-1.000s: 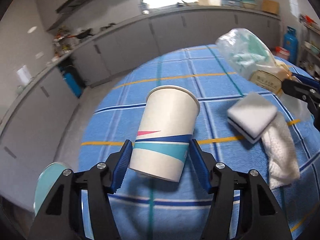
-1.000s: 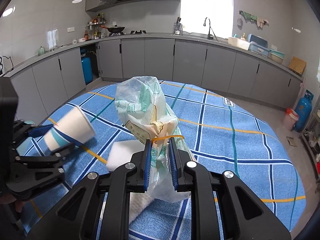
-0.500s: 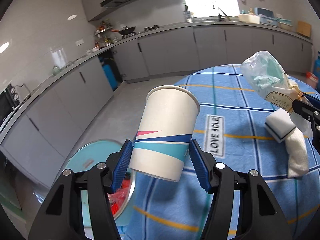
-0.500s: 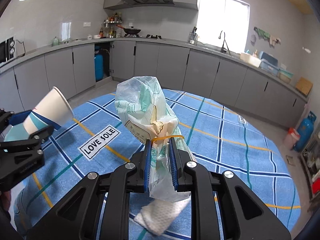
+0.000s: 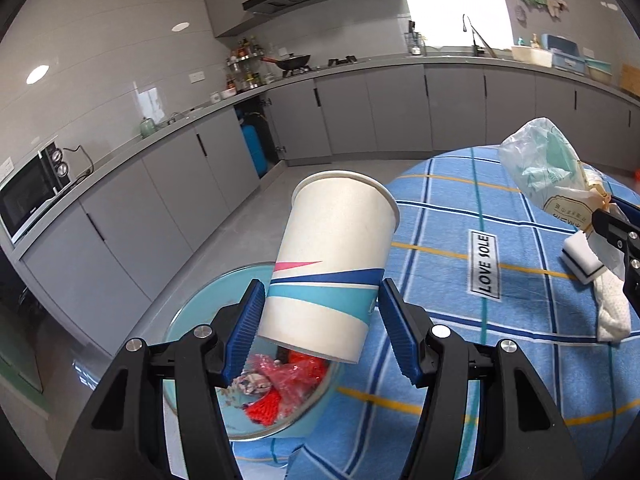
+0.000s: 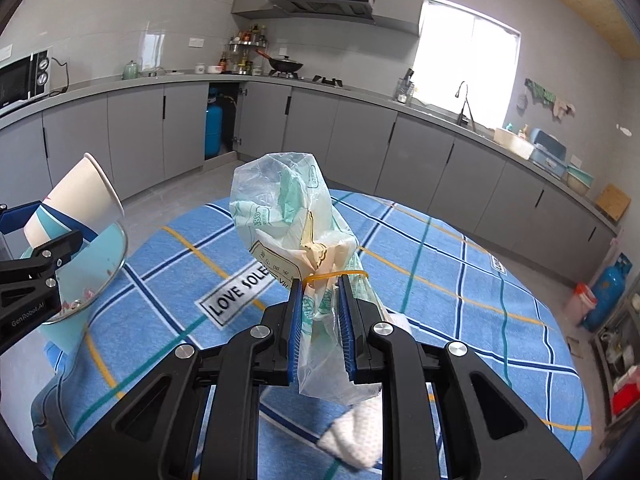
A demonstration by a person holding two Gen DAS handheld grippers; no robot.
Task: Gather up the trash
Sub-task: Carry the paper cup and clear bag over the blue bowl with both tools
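My left gripper (image 5: 320,322) is shut on a white paper cup (image 5: 332,264) with blue, teal and pink stripes, tilted with its mouth away from me. The cup hangs over a light-blue trash bin (image 5: 192,312) that holds red netting and wrappers beside the table. In the right wrist view the same cup (image 6: 74,208) and bin (image 6: 100,268) show at the left edge. My right gripper (image 6: 319,316) is shut on a crumpled clear plastic bag (image 6: 288,216) tied with a yellow rubber band, held above the table. That bag (image 5: 544,164) appears at the right of the left wrist view.
A round table with a blue plaid cloth (image 6: 440,264) bears a "LOVE SOLE" label (image 5: 485,264). A white sponge (image 5: 580,260) and a white cloth (image 5: 612,316) lie on it. Grey kitchen cabinets (image 5: 360,120) line the walls. A blue gas cylinder (image 6: 608,288) stands at the right.
Both grippers have swung left with their loads. The cup has gone from over the table to over the trash bin, which has come into view. The bag followed leftwards.
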